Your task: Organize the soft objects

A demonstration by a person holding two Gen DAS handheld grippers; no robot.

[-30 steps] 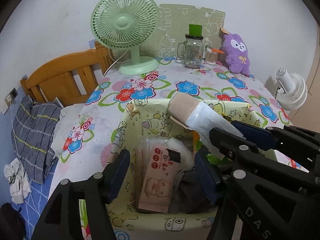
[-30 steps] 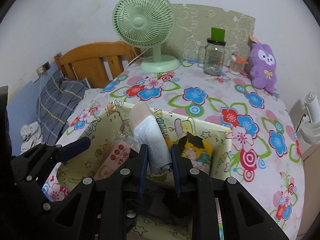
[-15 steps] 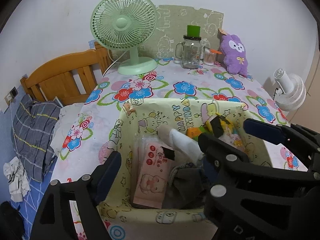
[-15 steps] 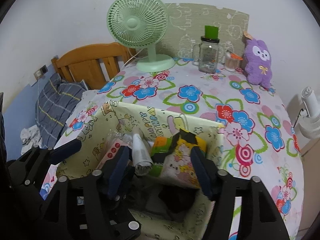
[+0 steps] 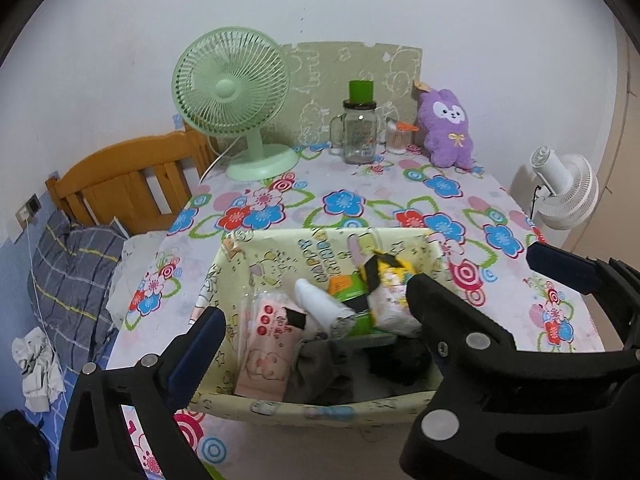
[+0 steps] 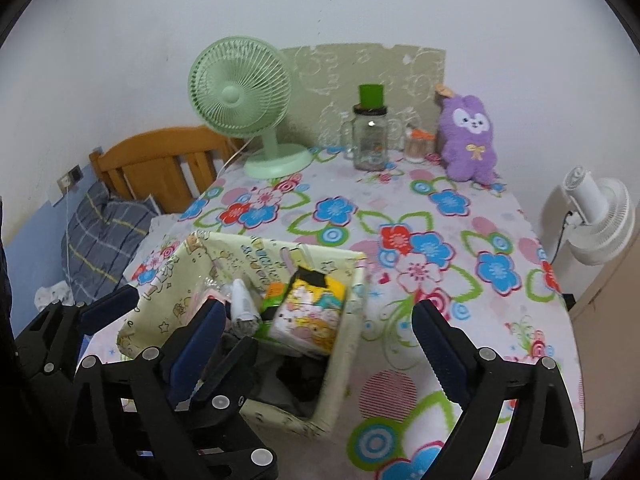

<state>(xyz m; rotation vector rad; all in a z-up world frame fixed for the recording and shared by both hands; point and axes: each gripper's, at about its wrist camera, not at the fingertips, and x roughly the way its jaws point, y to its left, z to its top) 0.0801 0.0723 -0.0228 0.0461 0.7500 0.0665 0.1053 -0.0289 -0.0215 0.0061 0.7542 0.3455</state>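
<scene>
The fingers of the left gripper (image 5: 316, 312) stand spread wide and are opening further, with nothing pinched between them; in the left wrist view they frame the near side of the fabric bin (image 5: 224, 264), which sits at lower centre of the frame on the flowered worktop (image 5: 344, 204). The fingers of the right gripper (image 6: 320, 320) are likewise spread and opening, empty, one over the bin's near corner and the other over bare cloth to the right of it.

Inside the bin lie the soft things: a pink tissue pack (image 5: 266, 352) at the left, a white rolled sock (image 5: 320, 304) leaning across the middle, a yellow cartoon pack (image 5: 390, 296) with a green pack (image 5: 348, 286) just beside it at the right, and dark grey cloth (image 5: 320, 372) at the near end.

At the upper part of both frames, against the wall, stand a green desk fan (image 5: 232, 92), a glass jar with a green lid (image 5: 360, 128) and a purple plush toy (image 5: 446, 128). A white fan (image 5: 564, 188) stands off the worktop's right edge.
</scene>
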